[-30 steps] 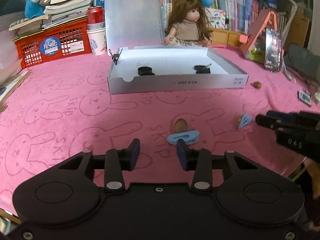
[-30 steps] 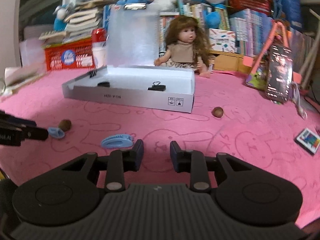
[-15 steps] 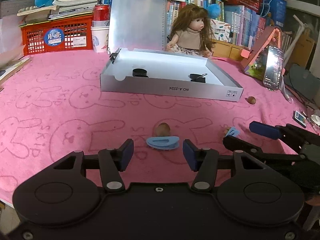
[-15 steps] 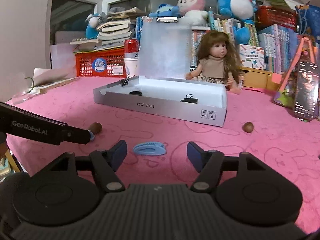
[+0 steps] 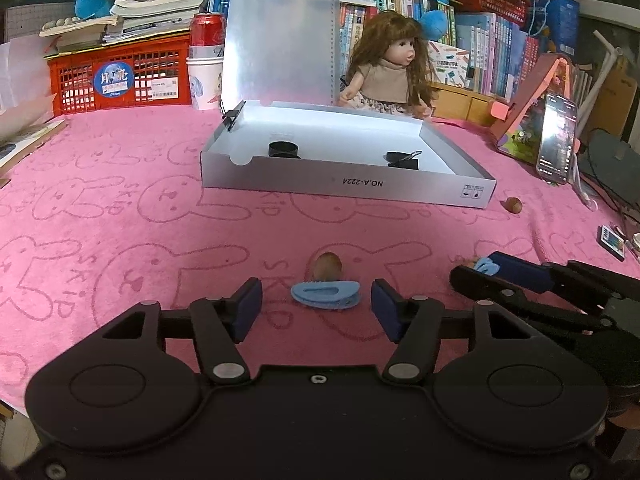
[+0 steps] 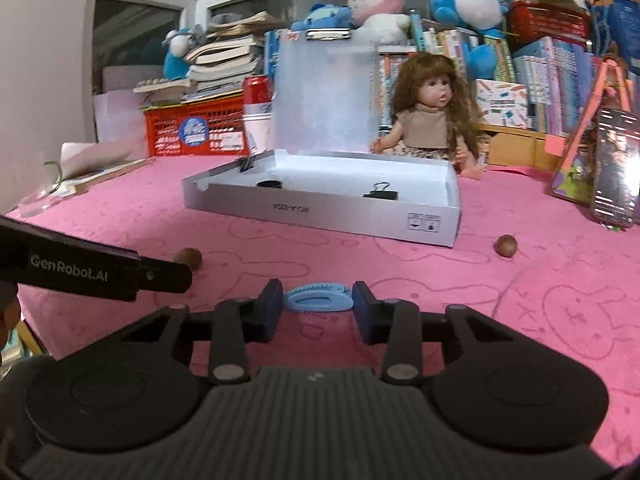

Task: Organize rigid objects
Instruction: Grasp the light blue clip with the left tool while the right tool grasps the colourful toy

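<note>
Pink bunny-print cloth (image 5: 120, 208) w/ shallow white cardboard box (image 5: 344, 184), lid up. Left gripper (image 5: 316, 310) opening – light-blue plastic hair clip (image 5: 325, 294) on the cloth between its pads, untouched. Right gripper (image 6: 316, 310) closing round a second blue clip (image 6: 318, 300), pads about touching – can't tell if pinched.
</note>
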`<state>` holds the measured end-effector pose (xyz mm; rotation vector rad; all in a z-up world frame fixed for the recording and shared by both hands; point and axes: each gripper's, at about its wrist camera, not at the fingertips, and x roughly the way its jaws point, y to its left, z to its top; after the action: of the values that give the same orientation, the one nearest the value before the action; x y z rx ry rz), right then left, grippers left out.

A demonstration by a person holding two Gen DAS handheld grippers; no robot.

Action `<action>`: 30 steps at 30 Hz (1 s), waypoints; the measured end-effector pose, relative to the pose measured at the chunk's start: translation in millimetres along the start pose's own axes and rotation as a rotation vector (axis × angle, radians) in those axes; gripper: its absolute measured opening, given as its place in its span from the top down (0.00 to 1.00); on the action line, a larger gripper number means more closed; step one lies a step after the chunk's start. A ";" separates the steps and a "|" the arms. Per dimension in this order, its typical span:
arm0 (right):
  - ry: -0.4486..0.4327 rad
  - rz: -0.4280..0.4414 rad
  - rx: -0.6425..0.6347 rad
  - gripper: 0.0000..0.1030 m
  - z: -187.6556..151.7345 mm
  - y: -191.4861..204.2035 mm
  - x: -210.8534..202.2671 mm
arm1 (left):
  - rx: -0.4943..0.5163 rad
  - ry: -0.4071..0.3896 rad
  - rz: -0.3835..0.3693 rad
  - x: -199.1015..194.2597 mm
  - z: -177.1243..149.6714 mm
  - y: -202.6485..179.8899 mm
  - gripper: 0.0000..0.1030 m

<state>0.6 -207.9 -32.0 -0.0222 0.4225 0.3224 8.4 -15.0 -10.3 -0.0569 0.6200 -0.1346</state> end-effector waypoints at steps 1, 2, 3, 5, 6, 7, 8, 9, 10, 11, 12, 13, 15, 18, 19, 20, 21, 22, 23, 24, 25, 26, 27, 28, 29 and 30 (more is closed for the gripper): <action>-0.003 -0.010 0.006 0.58 0.9 -0.9 -0.7 | 0.003 -0.003 0.003 1.1 0.1 -1.2 0.40; -0.005 -0.020 0.014 0.58 2.1 -2.1 -1.2 | 0.006 -0.007 0.006 2.2 -0.2 -2.8 0.40; -0.008 -0.029 0.024 0.58 2.9 -3.1 -2.1 | 0.008 -0.010 0.010 3.2 -0.4 -3.5 0.39; -0.011 -0.042 0.034 0.58 4.5 -4.9 -2.7 | 0.015 -0.017 0.019 5.3 -1.4 -6.5 0.39; -0.013 -0.048 0.034 0.58 4.8 -4.7 -3.3 | 0.020 -0.023 0.027 6.3 -2.2 -8.1 0.39; -0.015 -0.053 0.032 0.58 5.0 -4.3 -3.7 | 0.024 -0.027 0.033 7.1 -2.7 -9.2 0.40; -0.016 -0.055 0.029 0.58 4.9 -3.7 -3.8 | 0.027 -0.030 0.038 7.7 -3.4 -10.2 0.41; -0.018 -0.057 0.027 0.58 5.0 -2.9 -4.1 | 0.031 -0.035 0.046 8.0 -4.1 -11.3 0.44; -0.020 -0.058 0.025 0.58 5.1 -2.1 -4.4 | 0.037 -0.039 0.060 8.1 -4.6 -12.4 0.54; -0.022 -0.059 0.024 0.58 5.0 -1.4 -5.0 | 0.046 -0.044 0.074 8.1 -5.2 -13.4 0.59; -0.024 -0.059 0.022 0.58 5.1 -0.8 -5.1 | 0.053 -0.049 0.083 7.5 -5.4 -13.6 0.64; -0.026 -0.059 0.022 0.58 5.2 -0.3 -5.2 | 0.048 -0.048 0.078 7.3 -5.1 -12.8 0.64; -0.031 -0.061 0.020 0.58 5.4 1.2 -5.4 | 0.042 -0.046 0.070 6.0 -4.0 -10.3 0.64; -0.034 -0.061 0.024 0.58 5.7 1.2 -6.2 | 0.044 -0.044 0.072 4.9 -3.4 -8.4 0.64; -0.035 -0.063 0.025 0.58 6.1 1.1 -6.2 | 0.044 -0.043 0.071 4.3 -3.0 -7.6 0.64; -0.036 -0.065 0.025 0.58 6.7 0.7 -6.2 | 0.044 -0.043 0.071 4.2 -3.0 -7.6 0.64; -0.036 -0.066 0.025 0.58 7.2 0.6 -6.0 | 0.045 -0.045 0.072 4.0 -2.9 -7.6 0.64; -0.036 -0.068 0.027 0.58 7.9 0.2 -6.1 | 0.048 -0.047 0.071 3.2 -2.4 -7.1 0.64; -0.036 -0.069 0.028 0.58 8.6 -0.1 -6.1 | 0.050 -0.050 0.069 2.1 -1.7 -6.5 0.64; -0.037 -0.072 0.030 0.58 9.3 -0.6 -6.3 | 0.053 -0.053 0.069 0.7 -0.6 -6.3 0.64; -0.037 -0.074 0.032 0.58 10.2 -1.1 -6.3 | 0.054 -0.058 0.067 -0.6 0.7 -6.0 0.64; -0.037 -0.076 0.035 0.58 11.0 -1.5 -6.4 | 0.055 -0.062 0.065 -2.1 2.1 -5.9 0.64; -0.038 -0.078 0.039 0.58 11.8 -2.5 -6.5 | 0.056 -0.067 0.063 -3.7 3.6 -5.9 0.64; -0.040 -0.081 0.043 0.58 12.7 -3.2 -6.6 | 0.057 -0.072 0.062 -5.5 5.2 -5.9 0.64; -0.041 -0.084 0.047 0.58 13.4 -3.8 -6.7 | 0.060 -0.078 0.061 -7.0 6.4 -6.1 0.64; -0.041 -0.085 0.051 0.58 14.1 -4.4 -6.8 | 0.062 -0.083 0.060 -8.4 7.9 -6.4 0.64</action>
<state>1.8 -213.0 -16.6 0.0160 0.3880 0.2278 5.5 -20.0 1.5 0.0164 0.5337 -0.0927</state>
